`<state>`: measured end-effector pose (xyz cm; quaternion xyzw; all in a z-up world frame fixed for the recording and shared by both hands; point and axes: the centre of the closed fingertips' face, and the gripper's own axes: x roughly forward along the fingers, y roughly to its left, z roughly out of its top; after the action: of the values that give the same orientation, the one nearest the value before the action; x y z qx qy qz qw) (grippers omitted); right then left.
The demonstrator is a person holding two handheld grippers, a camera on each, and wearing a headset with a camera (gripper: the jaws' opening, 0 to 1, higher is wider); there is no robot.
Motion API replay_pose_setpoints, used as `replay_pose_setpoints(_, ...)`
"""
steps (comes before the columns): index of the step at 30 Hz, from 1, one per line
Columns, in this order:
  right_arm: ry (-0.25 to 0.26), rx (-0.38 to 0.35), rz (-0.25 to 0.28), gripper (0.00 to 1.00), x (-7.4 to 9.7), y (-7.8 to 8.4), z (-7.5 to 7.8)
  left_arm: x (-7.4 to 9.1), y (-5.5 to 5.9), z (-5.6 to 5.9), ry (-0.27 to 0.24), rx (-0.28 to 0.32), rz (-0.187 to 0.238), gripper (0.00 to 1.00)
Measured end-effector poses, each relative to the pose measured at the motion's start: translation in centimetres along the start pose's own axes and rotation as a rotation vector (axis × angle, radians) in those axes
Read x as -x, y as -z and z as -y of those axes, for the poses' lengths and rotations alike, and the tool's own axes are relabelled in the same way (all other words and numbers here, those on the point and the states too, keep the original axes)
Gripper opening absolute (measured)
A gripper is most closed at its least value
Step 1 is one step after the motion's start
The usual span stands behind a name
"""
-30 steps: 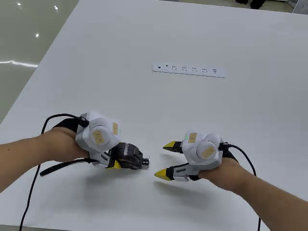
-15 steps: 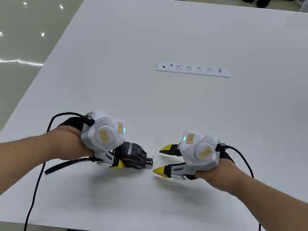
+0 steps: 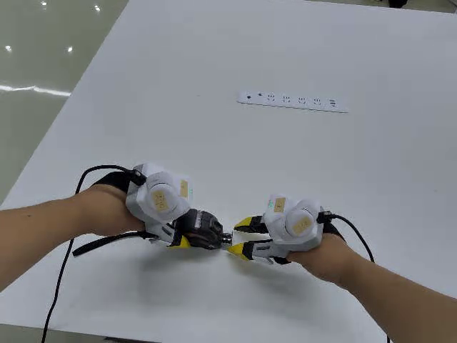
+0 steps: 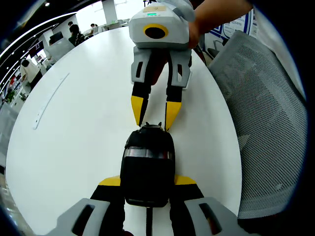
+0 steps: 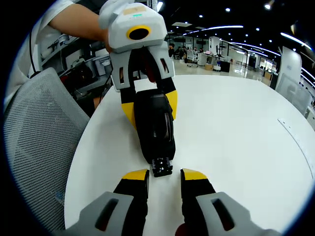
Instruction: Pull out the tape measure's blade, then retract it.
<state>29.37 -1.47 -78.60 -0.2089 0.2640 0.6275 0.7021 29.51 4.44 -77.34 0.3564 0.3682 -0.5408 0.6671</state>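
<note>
A black tape measure (image 3: 201, 229) lies low over the white table, gripped across its case by my left gripper (image 3: 180, 240), which is shut on it. Its own view has the case (image 4: 147, 164) between the yellow-tipped jaws (image 4: 147, 181). The blade's metal end hook (image 5: 161, 166) pokes out of the case (image 5: 155, 123) toward my right gripper (image 5: 165, 175). That gripper (image 3: 238, 237) is open, one yellow tip on each side of the hook, and I cannot tell if either touches it. No blade is drawn out. The right gripper (image 4: 155, 114) faces the left gripper (image 5: 147, 105) head on.
A white power strip (image 3: 293, 101) lies farther back on the table (image 3: 321, 179), well away from both grippers. A grey mesh chair back (image 4: 261, 123) stands just off the near table edge. Black cables trail from both hands.
My right gripper has moved left across the table until its open tips flank the blade's hook. The left gripper has kept its hold on the case.
</note>
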Motion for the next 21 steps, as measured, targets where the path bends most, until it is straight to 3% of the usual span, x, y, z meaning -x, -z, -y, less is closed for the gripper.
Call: replay_pose_setpoints(21,-0.036,0.016,0.011,0.13,-1.2,-0.3,-0.4,-0.1,0.1,-0.1,0.002,-0.001,0.001,0.31)
